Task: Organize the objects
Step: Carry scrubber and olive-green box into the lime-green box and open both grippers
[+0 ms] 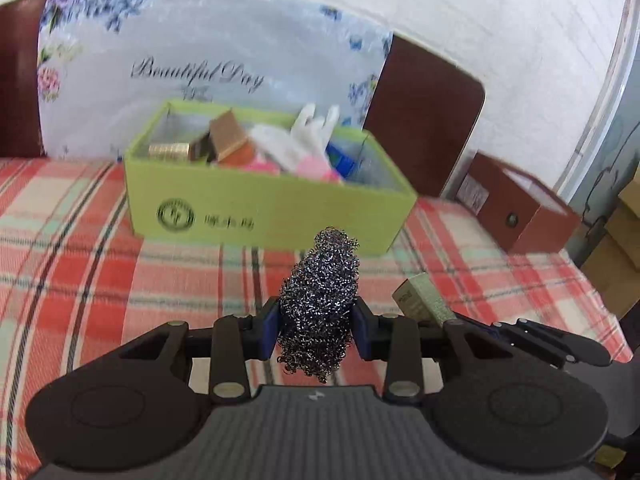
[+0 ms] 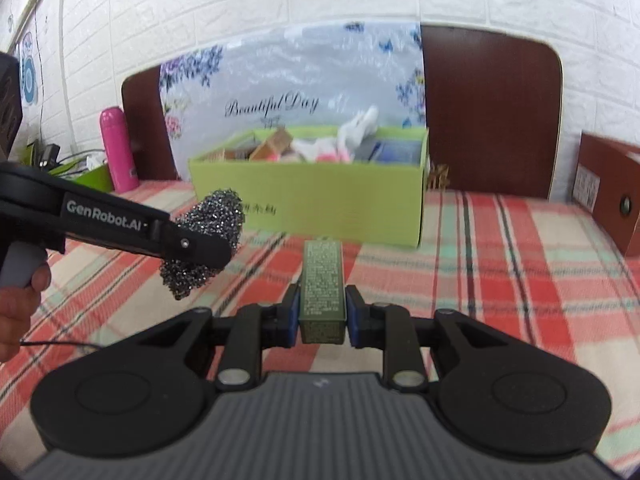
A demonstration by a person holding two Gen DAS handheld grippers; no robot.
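My left gripper [image 1: 317, 326] is shut on a steel wool scourer [image 1: 320, 300], squeezed between the blue pads above the plaid cloth. In the right wrist view the same scourer [image 2: 212, 220] sticks out of the left gripper [image 2: 200, 248] at the left. My right gripper [image 2: 322, 312] is shut on a slim olive-green carton [image 2: 322, 280] that points forward; its end also shows in the left wrist view as a pale green carton [image 1: 424, 300]. Ahead of both stands an open lime-green box [image 1: 264, 208] [image 2: 320, 208] with several items inside.
Red plaid cloth [image 1: 80, 280] covers the surface. A floral "Beautiful Day" bag [image 1: 208, 60] leans on a dark brown headboard [image 2: 488, 112]. A brown box [image 1: 520, 208] lies at the right, a pink bottle [image 2: 118, 148] at the far left. A hand [image 2: 16, 312] holds the left gripper.
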